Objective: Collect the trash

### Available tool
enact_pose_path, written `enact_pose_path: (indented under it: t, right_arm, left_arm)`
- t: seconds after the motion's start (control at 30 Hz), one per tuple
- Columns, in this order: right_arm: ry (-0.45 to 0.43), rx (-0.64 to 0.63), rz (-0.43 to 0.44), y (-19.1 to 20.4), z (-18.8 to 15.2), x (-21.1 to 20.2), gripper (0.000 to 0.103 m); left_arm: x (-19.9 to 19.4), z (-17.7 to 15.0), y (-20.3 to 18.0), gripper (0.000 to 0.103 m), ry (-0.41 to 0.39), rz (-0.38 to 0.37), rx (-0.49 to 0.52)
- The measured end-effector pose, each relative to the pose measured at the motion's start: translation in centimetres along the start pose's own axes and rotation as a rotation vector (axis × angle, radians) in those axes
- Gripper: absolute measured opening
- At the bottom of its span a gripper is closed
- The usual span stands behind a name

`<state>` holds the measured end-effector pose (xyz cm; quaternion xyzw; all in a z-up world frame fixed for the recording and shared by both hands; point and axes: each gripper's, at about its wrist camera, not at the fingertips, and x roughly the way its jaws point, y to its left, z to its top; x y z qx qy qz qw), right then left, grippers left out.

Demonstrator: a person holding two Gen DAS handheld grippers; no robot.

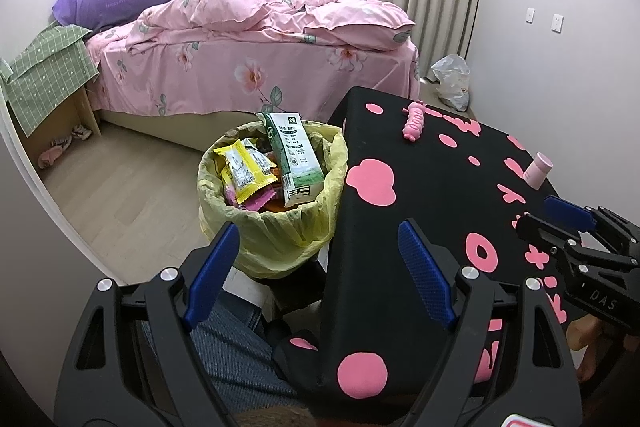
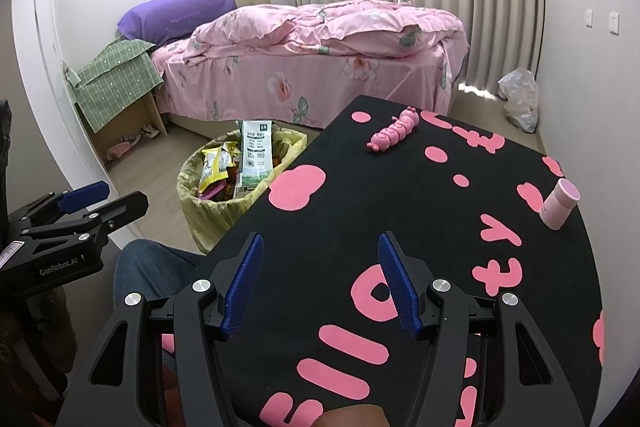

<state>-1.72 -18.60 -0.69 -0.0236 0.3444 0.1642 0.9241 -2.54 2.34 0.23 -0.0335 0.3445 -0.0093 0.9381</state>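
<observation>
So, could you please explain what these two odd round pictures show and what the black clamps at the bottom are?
There is no robot: a person holds a hand-held gripper in each hand, and each carries a fisheye camera looking along its two blue-padded fingers. One picture comes from the left gripper, the other from the right gripper; each also glimpses the other at its edge. Both are open and hold nothing. The black table with pink shapes carries a pink caterpillar toy and a small pink jar. Beside the table stands a bin lined with a yellow bag, already holding a milk carton and snack wrappers. Behind is a bed with pink bedding.
</observation>
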Motion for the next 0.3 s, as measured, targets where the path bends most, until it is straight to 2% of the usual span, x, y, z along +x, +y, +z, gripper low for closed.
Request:
enact_pose_path:
  t: [0.13, 0.23, 0.3]
  right_arm:
    - [0.008, 0.009, 0.007, -1.3, 0.2, 0.4, 0.057]
    - [0.03, 0.043, -0.005, -4.3, 0.5, 1.8, 0.057]
    - [0.061, 0.061, -0.061, -7.0, 0.2, 4.0, 0.057]
  left_arm:
    - [1.4, 0.1, -0.5, 0.077, 0.059, -0.057, -0.048]
    - [4.2, 0.6, -2.1, 0.078, 0.077, -0.101, -0.078]
    - [6.6, 1.0, -3.9, 0.081, 0.086, -0.071, -0.054]
